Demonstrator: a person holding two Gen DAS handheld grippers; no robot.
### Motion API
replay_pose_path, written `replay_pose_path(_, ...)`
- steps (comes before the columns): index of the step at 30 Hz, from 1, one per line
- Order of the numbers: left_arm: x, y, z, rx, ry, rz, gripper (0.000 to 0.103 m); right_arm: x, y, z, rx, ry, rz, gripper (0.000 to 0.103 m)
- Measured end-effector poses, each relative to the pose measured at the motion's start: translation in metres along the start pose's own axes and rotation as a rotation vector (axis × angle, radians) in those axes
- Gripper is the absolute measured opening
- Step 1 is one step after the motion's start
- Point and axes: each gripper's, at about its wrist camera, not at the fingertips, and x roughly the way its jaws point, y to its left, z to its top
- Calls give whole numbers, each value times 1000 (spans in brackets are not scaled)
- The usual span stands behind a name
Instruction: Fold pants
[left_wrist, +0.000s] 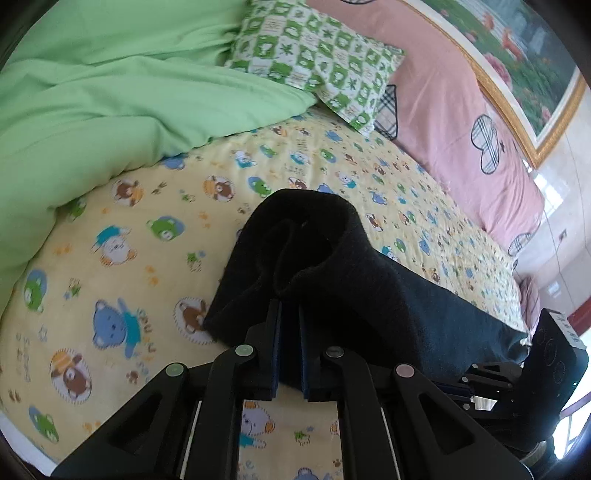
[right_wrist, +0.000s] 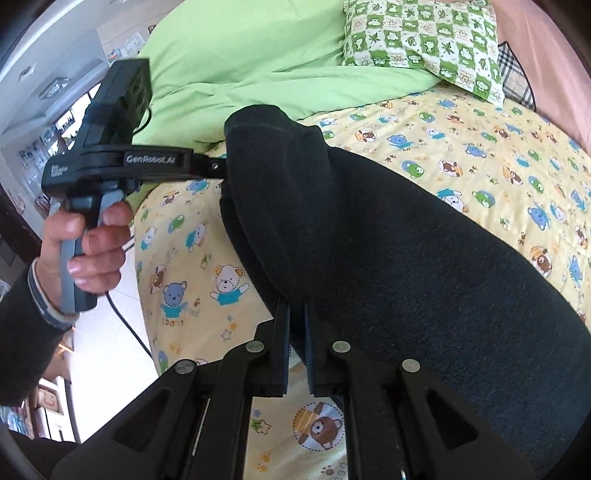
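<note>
Black fleece pants (left_wrist: 332, 258) lie on a yellow bear-print bed sheet (left_wrist: 129, 258), partly lifted and bunched. My left gripper (left_wrist: 290, 306) is shut on a bunched edge of the pants. My right gripper (right_wrist: 296, 306) is shut on another edge of the pants (right_wrist: 388, 240) and holds the cloth above the sheet (right_wrist: 480, 155). In the right wrist view the left gripper (right_wrist: 221, 168) is at the far end of the pants, with a hand on its handle. The right gripper (left_wrist: 472, 373) shows at the lower right of the left wrist view.
A green duvet (left_wrist: 110, 92) is heaped at the back left. A green-and-white checked pillow (left_wrist: 317, 59) and a pink pillow (left_wrist: 461, 110) lie at the bed's head. A framed picture (left_wrist: 517, 55) hangs behind. The bed edge and floor (right_wrist: 110, 332) are at left.
</note>
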Motion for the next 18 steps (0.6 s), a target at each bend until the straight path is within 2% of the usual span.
replay_pose_path(3,-14,3,-5,-50,-20,-10,22,-4,0,0,16,-10,24,13)
replay_pose_path(5,-23,0,-8,-70,-31,-1,44,-9,0,-1,30,-21,63,14)
replay_pose_path(7,-30,-4,-9,-78,-44,5,48,-15,-3,-2,57,-34,115,15)
replay_pose_path(10,-34,-8,-10,-111,-38,0,63,-23,-7,-5,92,-52,132,15)
replay_pose_path(13,-32,-17,-9,-142,-24,-13,66,-33,-18,-9,145,-74,145,15)
replay_pose_path(18,-19,-28,-4,-155,-1,68,69,-49,-49,-10,236,-109,119,16)
